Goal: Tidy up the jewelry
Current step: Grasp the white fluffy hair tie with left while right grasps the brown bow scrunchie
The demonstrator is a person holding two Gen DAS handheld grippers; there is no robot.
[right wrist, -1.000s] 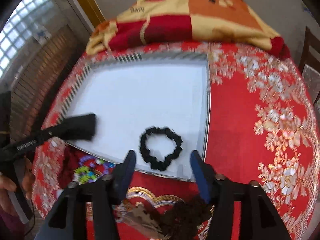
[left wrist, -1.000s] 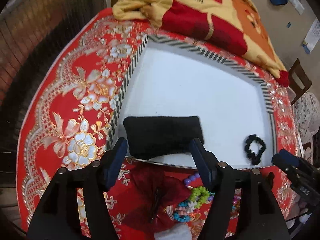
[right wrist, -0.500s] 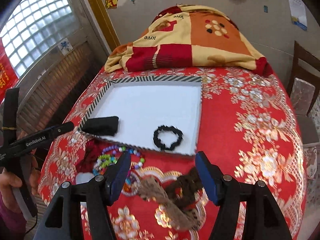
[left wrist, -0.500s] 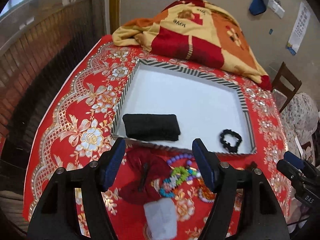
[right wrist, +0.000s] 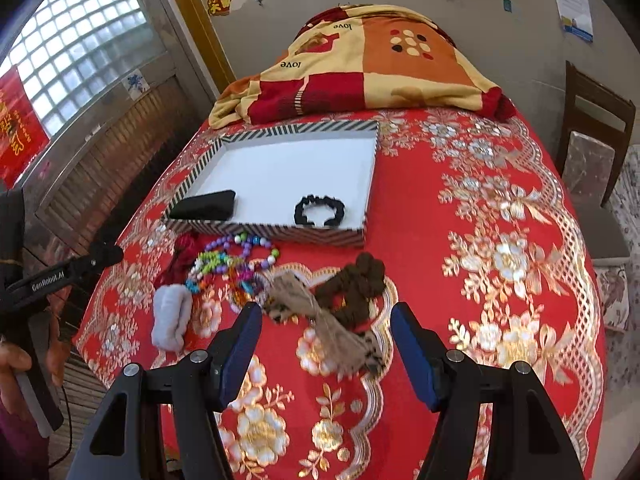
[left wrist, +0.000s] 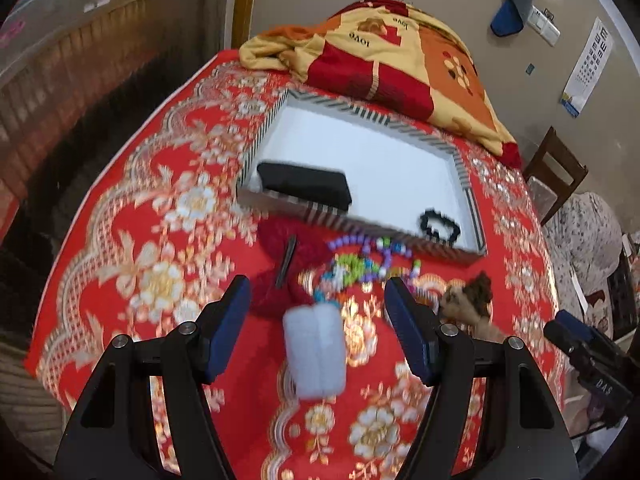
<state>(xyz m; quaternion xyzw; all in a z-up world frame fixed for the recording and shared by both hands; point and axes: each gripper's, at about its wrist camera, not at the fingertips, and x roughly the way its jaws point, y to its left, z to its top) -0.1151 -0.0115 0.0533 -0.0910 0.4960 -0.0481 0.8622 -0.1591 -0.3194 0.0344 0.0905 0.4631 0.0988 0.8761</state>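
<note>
red floral cloth (right wrist: 420, 208) covers your table; a striped tray (right wrist: 280, 131) holds a black band (right wrist: 204, 205) and scrunchie (right wrist: 319, 211). beads (right wrist: 236, 258) lie just before it. your left gripper (left wrist: 318, 330) and right gripper (right wrist: 326, 346) hang spread, empty.

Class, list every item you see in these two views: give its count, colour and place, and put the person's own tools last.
Tray: one, striped rim, white inside, mid-table.
Black band: one, tray's near-left corner.
Black scrunchie: one, tray's near-right part.
Bead bracelets: several, multicoloured, on the cloth before the tray.
Red scrunchie: one, left of the beads.
White scrunchie: one, near left.
Brown scrunchie: one, right of the beads.
Beige patterned hair tie: one, beside it.
Blanket: one, red and yellow, table's far end.
Tablecloth: one, red and gold.
Chair: one, brown, right.
Left gripper: open.
Right gripper: open.
</note>
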